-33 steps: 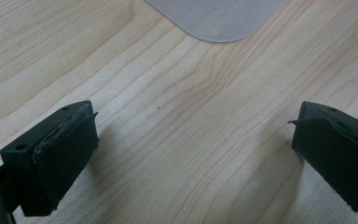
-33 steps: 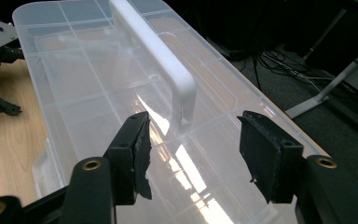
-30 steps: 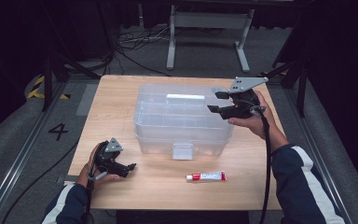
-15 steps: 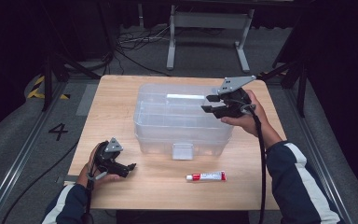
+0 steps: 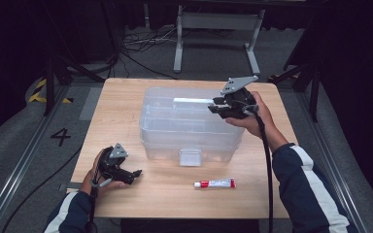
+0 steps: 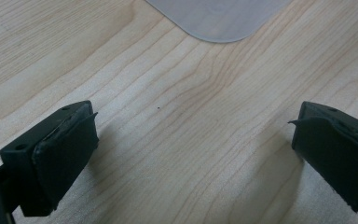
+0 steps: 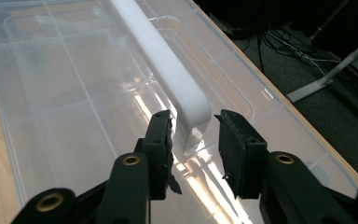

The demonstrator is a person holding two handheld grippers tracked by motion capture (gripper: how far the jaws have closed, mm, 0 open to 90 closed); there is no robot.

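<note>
A clear plastic storage box (image 5: 189, 131) stands in the middle of the wooden table (image 5: 121, 102), with a white handle (image 5: 193, 101) along the top of its lid. My right gripper (image 5: 214, 107) is over the lid at the handle's right end. In the right gripper view its jaws (image 7: 193, 140) straddle the end of the handle (image 7: 168, 65) and have just been closing, with thin gaps still showing beside the pads. My left gripper (image 5: 135, 175) rests open on the table at the front left, its jaws (image 6: 191, 154) wide apart over bare wood.
A small red-and-white tube (image 5: 215, 183) lies on the table in front of the box. The box's front latch (image 5: 190, 157) faces the person. A rounded clear corner (image 6: 219, 18) of the box lies ahead of the left gripper. Cables and a metal stand sit beyond the table.
My right gripper has moved left over the lid to the handle's end and its jaws have narrowed around it. The left gripper has stayed put.
</note>
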